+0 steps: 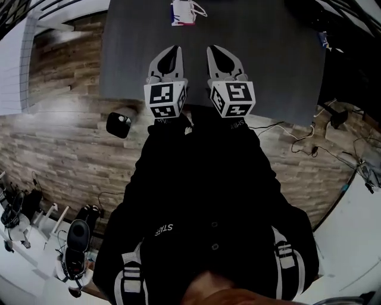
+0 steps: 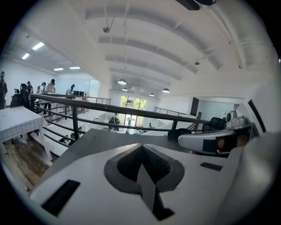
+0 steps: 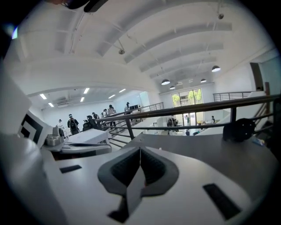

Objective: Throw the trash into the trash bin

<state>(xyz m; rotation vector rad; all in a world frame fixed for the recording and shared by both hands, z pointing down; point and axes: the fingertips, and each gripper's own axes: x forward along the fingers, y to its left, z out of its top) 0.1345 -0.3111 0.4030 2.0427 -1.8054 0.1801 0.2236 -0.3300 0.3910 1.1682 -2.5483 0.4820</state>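
Note:
A small white packet with red and blue print lies at the far end of the dark grey table. Both grippers hover side by side over the table's near edge, well short of the packet. In the head view my left gripper and my right gripper each show their jaws pressed together, with nothing between them. The left gripper view and the right gripper view both show pads meeting, empty. A small black container with a white inside stands on the wooden floor left of the table.
A dark object sits near the table's right edge. Cables trail over the floor at right. A metal railing runs beyond the table, with people standing far behind it. White benches with gear stand at lower left.

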